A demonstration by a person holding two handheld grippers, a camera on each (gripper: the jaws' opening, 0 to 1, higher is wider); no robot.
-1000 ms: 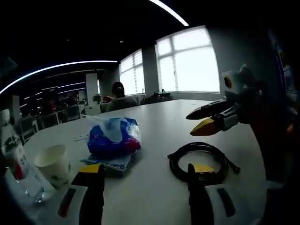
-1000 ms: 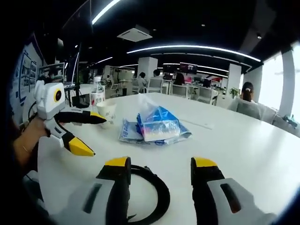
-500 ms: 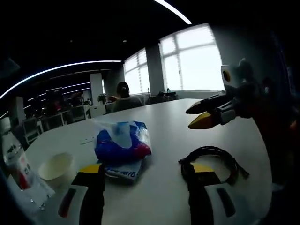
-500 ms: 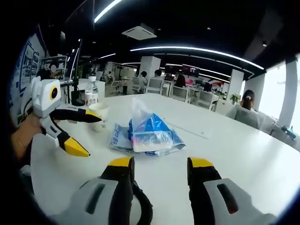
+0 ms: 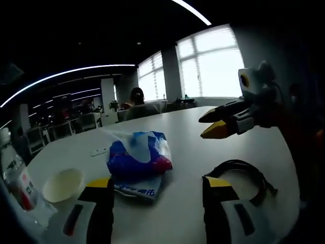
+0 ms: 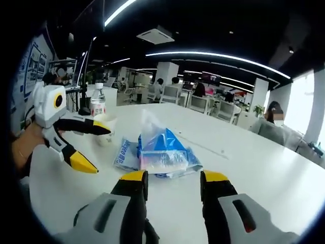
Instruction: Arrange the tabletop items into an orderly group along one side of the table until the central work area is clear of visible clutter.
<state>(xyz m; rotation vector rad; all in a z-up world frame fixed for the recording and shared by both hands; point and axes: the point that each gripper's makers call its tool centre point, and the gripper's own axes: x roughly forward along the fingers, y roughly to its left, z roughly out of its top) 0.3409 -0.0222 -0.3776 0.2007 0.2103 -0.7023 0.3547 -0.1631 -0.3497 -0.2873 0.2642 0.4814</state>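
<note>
Left gripper view had us looking along our left gripper (image 5: 157, 195), whose yellow-tipped jaws stood apart with nothing between them, low over the white table (image 5: 188, 137). Ahead of the jaws lay the blue tissue pack (image 5: 138, 157), a white tissue rising from its top, resting on a flat blue-and-white packet (image 5: 137, 189). To its left we saw a white paper cup (image 5: 62, 184) standing upright, and further left a clear water bottle (image 5: 15, 178) with a red-and-white label. A coiled black cable (image 5: 244, 175) lay just beyond our right jaw. Our right gripper (image 5: 216, 124) hung above the table on the right, its jaws parted and empty.

Right gripper view showed our right gripper (image 6: 168, 184) from behind, jaws apart, holding nothing, with the tissue pack (image 6: 161, 151) straight ahead on the flat packet (image 6: 126, 153). The paper cup (image 6: 105, 127) and the water bottle (image 6: 97, 101) stood near each other at the far left part of the table (image 6: 244, 162). Our left gripper (image 6: 91, 146) came in from the left, held in a hand (image 6: 23, 152), its jaws spread wide. A bit of the black cable (image 6: 150, 233) showed at the bottom between our jaws.
</note>
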